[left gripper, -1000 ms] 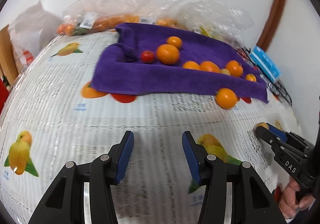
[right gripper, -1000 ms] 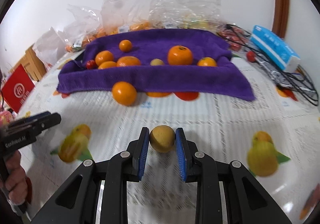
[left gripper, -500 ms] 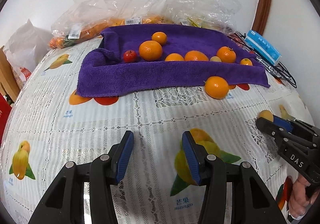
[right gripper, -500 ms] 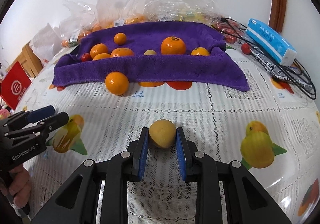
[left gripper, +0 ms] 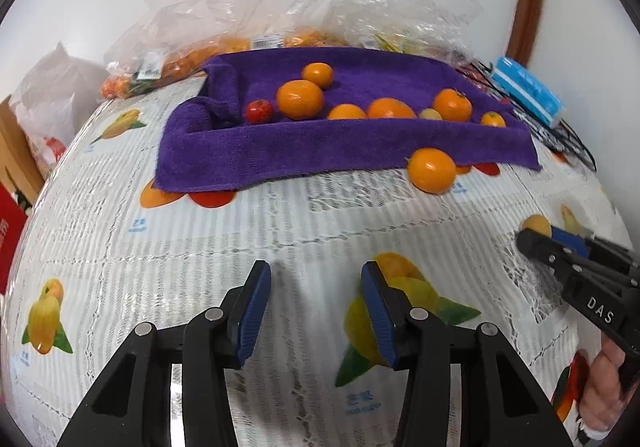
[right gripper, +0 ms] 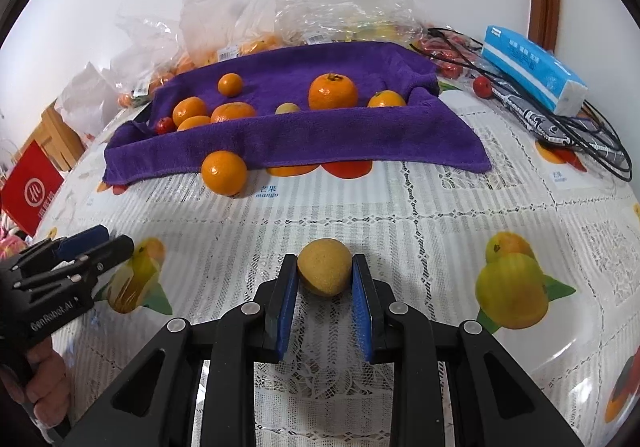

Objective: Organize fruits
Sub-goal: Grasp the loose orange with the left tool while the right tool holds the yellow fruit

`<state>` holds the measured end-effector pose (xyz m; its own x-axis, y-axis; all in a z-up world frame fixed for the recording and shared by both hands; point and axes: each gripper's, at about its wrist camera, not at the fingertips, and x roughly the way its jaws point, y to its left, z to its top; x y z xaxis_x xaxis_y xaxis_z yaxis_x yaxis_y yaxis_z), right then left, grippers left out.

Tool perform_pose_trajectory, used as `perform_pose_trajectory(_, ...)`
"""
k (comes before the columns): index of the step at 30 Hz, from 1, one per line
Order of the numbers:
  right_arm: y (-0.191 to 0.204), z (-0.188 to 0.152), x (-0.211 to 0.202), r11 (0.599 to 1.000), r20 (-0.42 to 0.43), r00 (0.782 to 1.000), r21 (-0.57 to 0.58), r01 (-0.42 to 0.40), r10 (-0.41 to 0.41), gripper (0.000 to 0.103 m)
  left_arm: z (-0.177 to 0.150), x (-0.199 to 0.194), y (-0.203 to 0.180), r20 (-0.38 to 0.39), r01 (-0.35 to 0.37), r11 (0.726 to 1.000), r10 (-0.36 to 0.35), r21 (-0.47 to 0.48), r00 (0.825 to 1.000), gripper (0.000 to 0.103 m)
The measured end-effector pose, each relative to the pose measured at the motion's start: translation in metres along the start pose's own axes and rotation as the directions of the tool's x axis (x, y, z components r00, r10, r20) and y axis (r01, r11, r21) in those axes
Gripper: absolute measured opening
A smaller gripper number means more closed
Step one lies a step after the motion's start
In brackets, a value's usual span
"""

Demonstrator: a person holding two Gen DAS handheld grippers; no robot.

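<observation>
A small, round, matte tan-yellow fruit (right gripper: 325,266) sits pinched in the right gripper (right gripper: 325,279) above the lace tablecloth (right gripper: 400,215). The left gripper (left gripper: 312,287), empty, is closing; only the right view shows a red fruit (right gripper: 481,86) beside the cables.

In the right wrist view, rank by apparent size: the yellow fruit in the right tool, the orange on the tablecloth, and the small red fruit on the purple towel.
1. Yellow fruit, though nearness to the camera inflates it.
2. Orange on the tablecloth, close behind; true order unsure.
3. Small red fruit, clearly smallest.
</observation>
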<state>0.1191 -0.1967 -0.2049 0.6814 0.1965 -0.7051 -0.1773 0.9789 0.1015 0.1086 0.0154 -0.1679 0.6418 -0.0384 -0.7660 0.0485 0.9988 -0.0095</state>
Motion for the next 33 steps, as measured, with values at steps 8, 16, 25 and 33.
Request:
perform_pose_trajectory(8,-0.007,-0.001,-0.004,0.999,-0.004,0.999,0.021,-0.039,0.039,0.027,0.003,0.004,-0.022,0.0,0.049,0.998,-0.049,0.042,0.999,0.055)
perform_pose_trajectory(16,-0.035,0.002,-0.007,0.993,0.017,0.993,-0.002,0.114,-0.114,0.027,0.017,0.017,-0.052,-0.005,0.063,0.995,-0.063,0.08,0.998,0.057)
perform_pose_trajectory(25,-0.044,0.001,-0.006,0.989,0.009,0.99,0.029,0.143,-0.143,0.026,0.045,0.041,-0.071,-0.006,0.018,0.999,-0.018,0.05,1.0,0.057)
perform_pose_trajectory(33,-0.052,0.002,-0.009,0.994,0.027,0.997,0.075,0.073,-0.076,0.026,0.06,0.054,-0.075,0.002,0.022,1.0,-0.022,0.015,1.0,0.057)
